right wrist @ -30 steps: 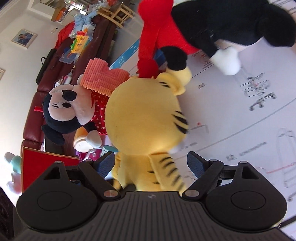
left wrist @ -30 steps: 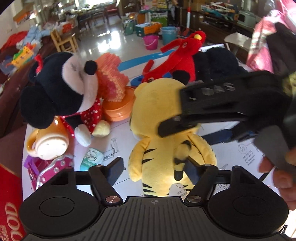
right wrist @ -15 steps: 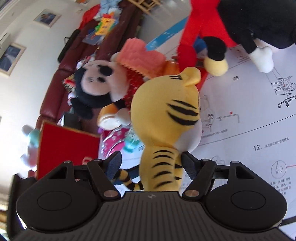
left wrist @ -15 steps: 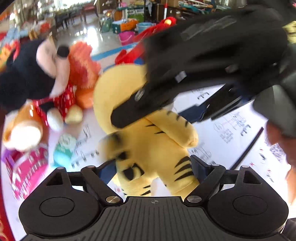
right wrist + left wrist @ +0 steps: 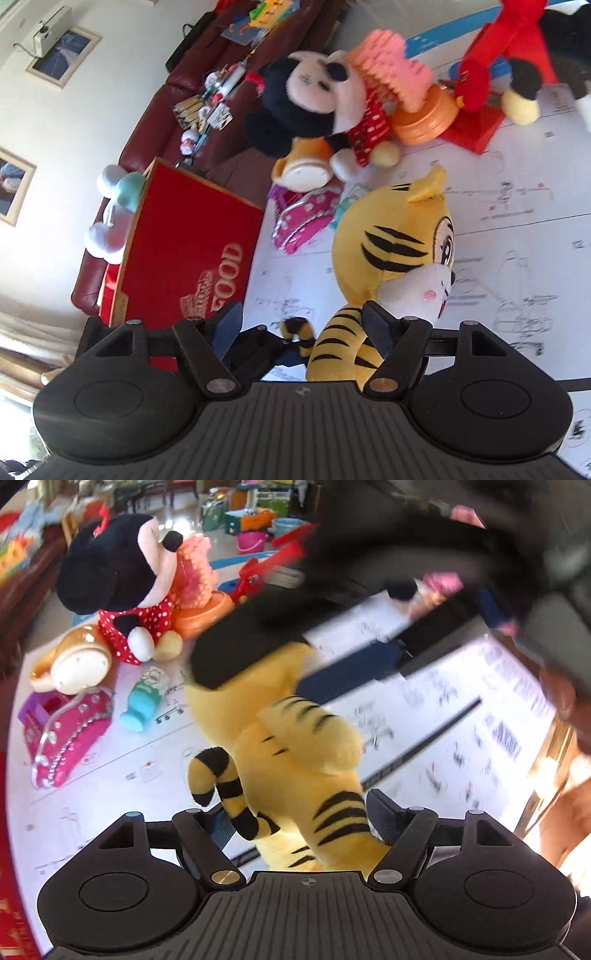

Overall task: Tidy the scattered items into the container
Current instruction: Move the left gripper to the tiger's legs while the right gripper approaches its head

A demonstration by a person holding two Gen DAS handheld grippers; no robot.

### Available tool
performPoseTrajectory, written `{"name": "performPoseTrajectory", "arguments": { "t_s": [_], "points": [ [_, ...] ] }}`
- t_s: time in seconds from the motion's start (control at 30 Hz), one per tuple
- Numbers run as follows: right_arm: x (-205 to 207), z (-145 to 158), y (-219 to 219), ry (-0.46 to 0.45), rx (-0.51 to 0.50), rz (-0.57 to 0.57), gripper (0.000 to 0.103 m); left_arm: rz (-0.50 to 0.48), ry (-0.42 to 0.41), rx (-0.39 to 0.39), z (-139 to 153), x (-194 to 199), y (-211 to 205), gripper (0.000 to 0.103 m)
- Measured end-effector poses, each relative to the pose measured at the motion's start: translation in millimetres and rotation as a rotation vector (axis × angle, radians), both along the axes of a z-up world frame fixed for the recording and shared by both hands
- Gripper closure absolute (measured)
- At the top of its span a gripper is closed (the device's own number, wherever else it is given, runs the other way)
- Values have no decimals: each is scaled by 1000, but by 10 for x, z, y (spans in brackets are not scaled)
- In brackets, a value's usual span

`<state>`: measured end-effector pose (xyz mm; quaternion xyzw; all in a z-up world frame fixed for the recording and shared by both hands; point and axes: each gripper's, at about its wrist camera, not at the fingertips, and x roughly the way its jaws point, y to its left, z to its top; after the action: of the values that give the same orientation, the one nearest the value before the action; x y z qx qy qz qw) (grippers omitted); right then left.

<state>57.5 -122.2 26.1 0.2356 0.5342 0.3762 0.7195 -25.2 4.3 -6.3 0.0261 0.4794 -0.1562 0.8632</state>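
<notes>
White paper-covered counter point(image 5: 517, 258), cluttered room behind. Left hand-held gripper point(image 5: 299, 821) closing, jaws wide around tiger plush point(image 5: 295, 738) lower body; right hand-held gripper point(image 5: 301, 325) wide too, gripping the same tiger by its back. Tiger is lifted off the counter. Red box point(image 5: 184, 251) sits left, nothing between. Around: one Minnie plush point(image 5: 118, 565), one pink shoe point(image 5: 62, 731), one teal bottle point(image 5: 144, 701), one red plush point(image 5: 498, 44).
</notes>
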Motion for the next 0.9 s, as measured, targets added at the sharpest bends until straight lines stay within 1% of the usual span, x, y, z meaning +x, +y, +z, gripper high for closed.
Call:
{"name": "performPoseTrajectory", "arguments": {
  "t_s": [0.1,0.13,0.2,0.3,0.37,0.43,0.5,0.6,0.67,0.73,0.83,0.9],
  "points": [
    [-58,22,220,-16,-33,37,26,56,-5,-3,-13,-56,42,24],
    [-62,26,275,-14,-28,45,26,75,-1,1,2,-79,94,28],
    [-69,37,391,-7,-21,56,26,84,-1,9,54,-156,165,29],
    [-82,68,580,-20,-34,80,26,77,-35,27,188,-296,245,24],
    [-72,74,664,-25,-49,81,26,91,-61,36,254,-372,311,20],
    [-73,82,716,-15,-42,79,26,123,-76,44,306,-421,398,18],
    [-93,111,773,-21,-38,94,26,161,-84,30,375,-487,479,18],
    [-123,156,856,-45,-54,107,26,216,-70,33,362,-490,651,19],
    [-122,172,844,-54,-56,95,26,224,-51,33,326,-498,685,21],
    [-115,167,784,-60,-73,75,26,222,-45,34,317,-499,711,21],
    [-122,90,625,-58,-138,25,26,199,-38,50,248,-548,697,21],
    [-137,-6,499,-32,-169,-8,26,202,-22,67,175,-581,701,21]
  ]
}}
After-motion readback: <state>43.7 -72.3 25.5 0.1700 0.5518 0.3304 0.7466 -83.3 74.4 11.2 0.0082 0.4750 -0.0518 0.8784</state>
